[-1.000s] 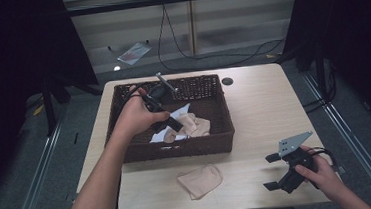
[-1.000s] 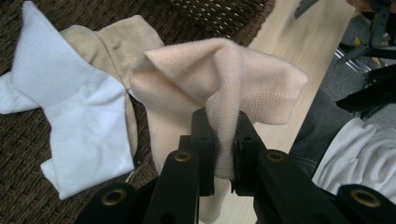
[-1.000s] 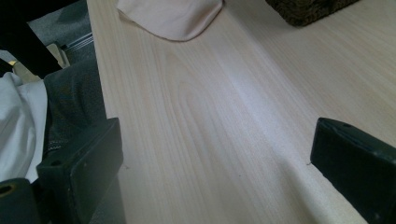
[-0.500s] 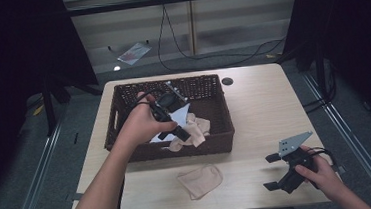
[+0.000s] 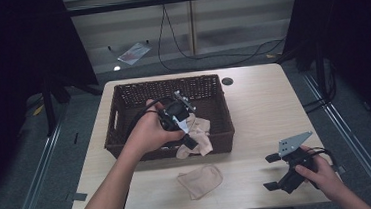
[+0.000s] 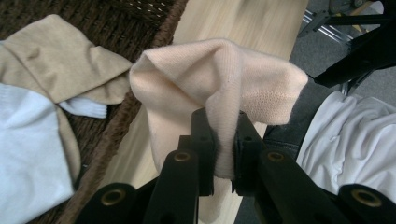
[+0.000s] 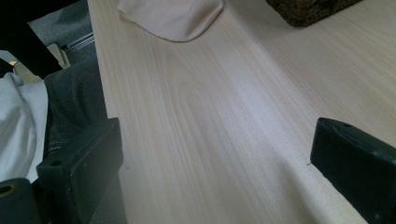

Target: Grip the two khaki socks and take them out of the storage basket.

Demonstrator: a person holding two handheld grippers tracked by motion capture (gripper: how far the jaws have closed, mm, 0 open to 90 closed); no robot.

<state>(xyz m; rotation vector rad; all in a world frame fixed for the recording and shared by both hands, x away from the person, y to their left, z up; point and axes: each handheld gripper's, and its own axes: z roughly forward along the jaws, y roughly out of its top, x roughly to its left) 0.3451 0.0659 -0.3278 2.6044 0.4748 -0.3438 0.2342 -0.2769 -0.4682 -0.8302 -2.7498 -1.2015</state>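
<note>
My left gripper (image 5: 188, 138) (image 6: 223, 140) is shut on a pale peach sock (image 6: 215, 84), pinched in a fold between its black jaws. In the high view the sock (image 5: 201, 142) hangs over the front rim of the dark wicker basket (image 5: 119, 120). A second peach sock (image 5: 200, 180) (image 7: 173, 16) lies flat on the table in front of the basket. My right gripper (image 5: 270, 171) (image 7: 215, 154) rests at the table's front right, open, with only bare wood between its jaws.
Inside the basket (image 6: 126, 116) lie a tan sock (image 6: 56, 60) and a white sock (image 6: 28, 154). The light wooden table (image 5: 264, 108) has a small round hole (image 5: 228, 81) at the back. Cables run over the floor beyond. The person's lap is close below the front edge.
My left hand has carried the peach sock from the middle of the basket toward its front rim. The right hand has not moved.
</note>
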